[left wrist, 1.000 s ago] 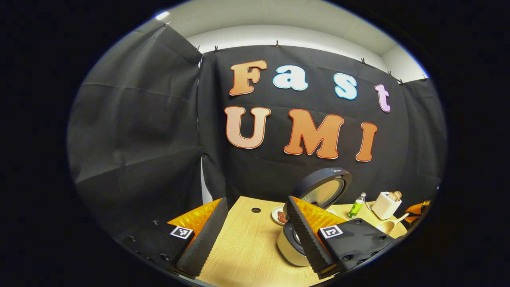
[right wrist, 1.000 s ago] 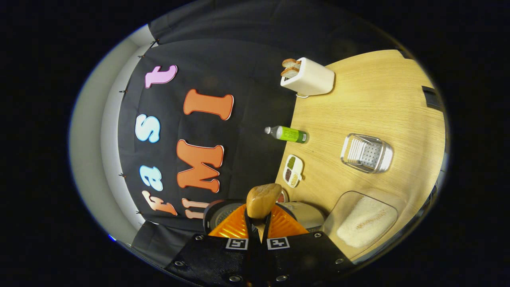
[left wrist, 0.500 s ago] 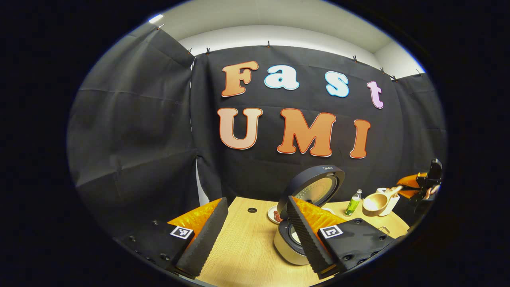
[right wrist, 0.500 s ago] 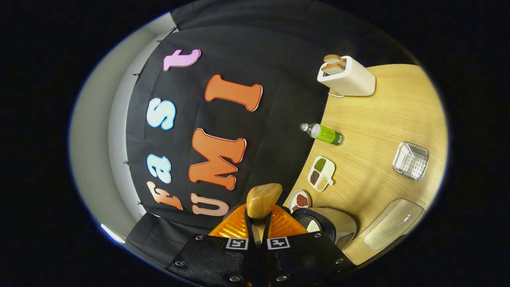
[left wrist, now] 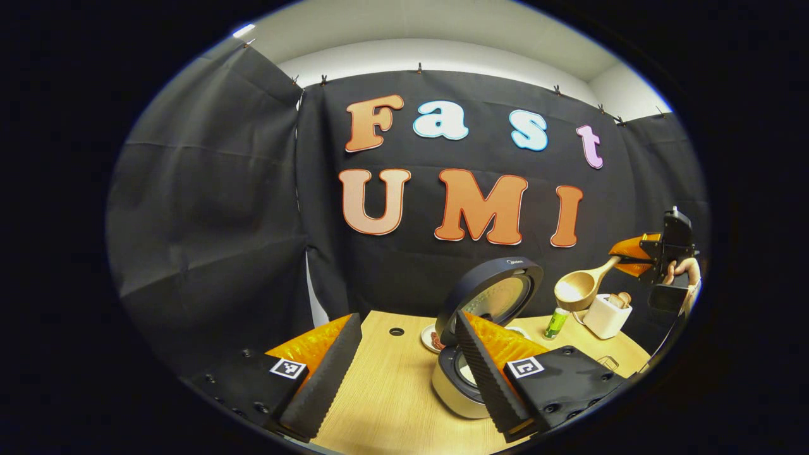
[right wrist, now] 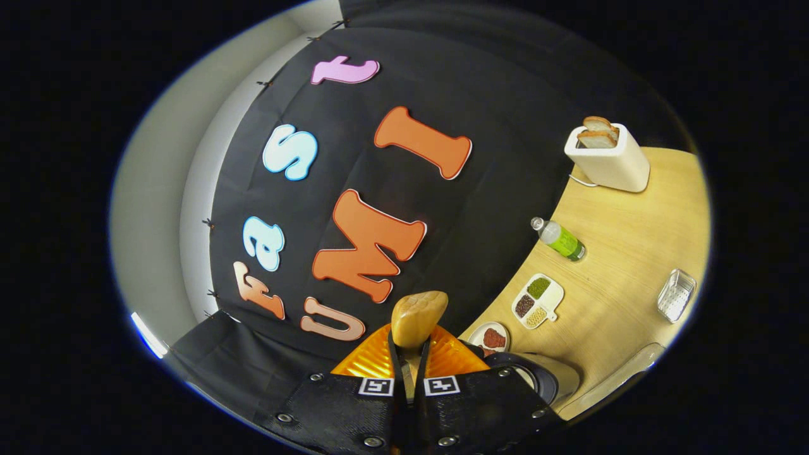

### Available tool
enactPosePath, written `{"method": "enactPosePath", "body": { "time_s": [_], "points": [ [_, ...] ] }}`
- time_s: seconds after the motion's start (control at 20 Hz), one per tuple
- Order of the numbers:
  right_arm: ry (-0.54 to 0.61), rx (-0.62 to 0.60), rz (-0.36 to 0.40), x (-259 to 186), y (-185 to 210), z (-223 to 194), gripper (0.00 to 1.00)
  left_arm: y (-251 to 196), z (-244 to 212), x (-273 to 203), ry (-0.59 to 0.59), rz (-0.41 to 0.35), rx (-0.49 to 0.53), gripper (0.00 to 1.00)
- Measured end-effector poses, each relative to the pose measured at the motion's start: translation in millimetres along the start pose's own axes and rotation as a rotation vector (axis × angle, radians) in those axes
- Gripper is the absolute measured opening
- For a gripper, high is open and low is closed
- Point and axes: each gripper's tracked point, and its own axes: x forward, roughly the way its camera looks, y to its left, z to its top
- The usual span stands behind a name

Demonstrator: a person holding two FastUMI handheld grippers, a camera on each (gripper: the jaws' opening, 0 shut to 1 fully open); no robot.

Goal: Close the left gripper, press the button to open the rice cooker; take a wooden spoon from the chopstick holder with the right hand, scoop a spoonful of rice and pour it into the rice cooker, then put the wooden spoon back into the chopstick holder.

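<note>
Now: spoon aloft, cooker open

Left gripper view: your left gripper (left wrist: 404, 373) fingers spread wide; rice cooker (left wrist: 471, 354) on the table (left wrist: 385, 404), lid up. Right gripper view: your right gripper (right wrist: 409, 354) pinches the wooden spoon (right wrist: 417, 316) handle, held above the table.

Right tool (left wrist: 622, 260) lifted wooden spoon (left wrist: 578, 287) from low near bench (left wrist: 392, 392) to high above toaster (left wrist: 605, 315), right of open rice cooker (left wrist: 480, 341). In right gripper view, rice container slid out toward bottom edge; toaster, bottle (right wrist: 559, 240) shifted lower right as tool rose.
</note>
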Motion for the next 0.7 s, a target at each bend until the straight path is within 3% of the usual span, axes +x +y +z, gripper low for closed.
{"method": "enactPosePath", "body": {
  "time_s": [0.7],
  "points": [
    [-0.021,-0.178,-0.003,15.8,4.5,-14.2,0.03,4.3,-3.0,9.6,0.005,0.013,-0.001,0.97]
  ]
}}
